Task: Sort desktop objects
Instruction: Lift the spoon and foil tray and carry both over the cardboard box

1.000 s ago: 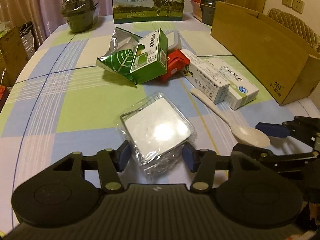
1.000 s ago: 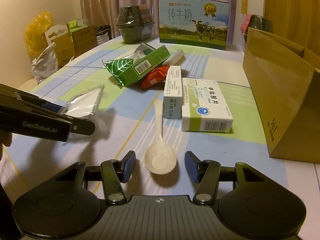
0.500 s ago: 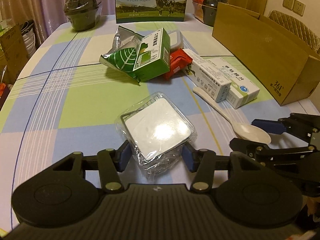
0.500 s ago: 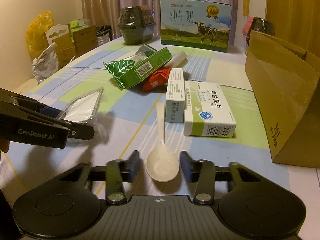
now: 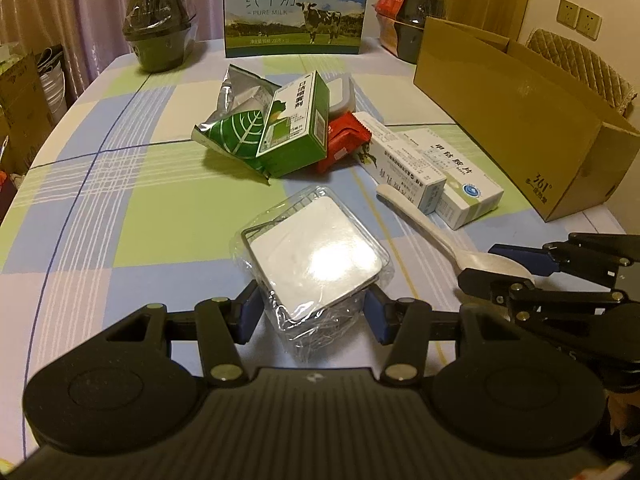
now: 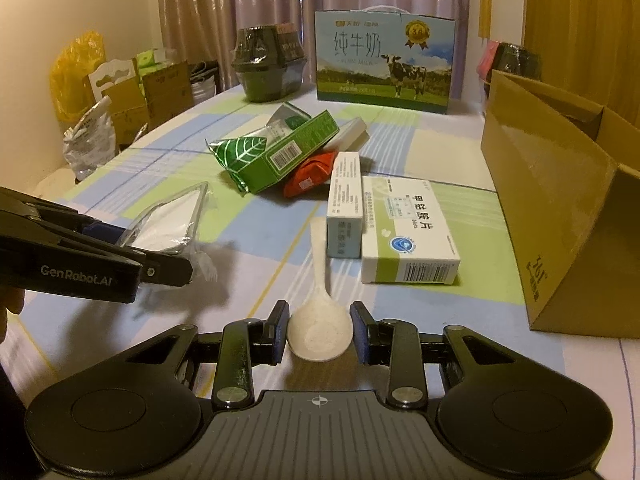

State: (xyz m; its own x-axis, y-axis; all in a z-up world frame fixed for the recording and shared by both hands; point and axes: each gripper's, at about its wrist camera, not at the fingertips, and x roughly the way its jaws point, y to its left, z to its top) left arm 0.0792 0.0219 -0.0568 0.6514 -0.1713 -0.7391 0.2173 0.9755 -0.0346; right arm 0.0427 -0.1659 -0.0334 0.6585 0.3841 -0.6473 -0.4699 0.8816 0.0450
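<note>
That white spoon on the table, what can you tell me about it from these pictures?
The spoon is off-white, matte, with faint speckles, and looks like plastic or ceramic. It has a deep rounded bowl and a short flat handle. It lies bowl-up on the checked tablecloth, the handle pointing away toward the boxes, its tip close beside the narrow medicine box; whether they touch I cannot tell. The right gripper has closed its fingers on the bowl's two sides.

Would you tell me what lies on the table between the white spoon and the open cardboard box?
Two medicine boxes: a narrow box beside the white spoon, then a wider box toward the cardboard box. The right wrist view shows it best.
</note>
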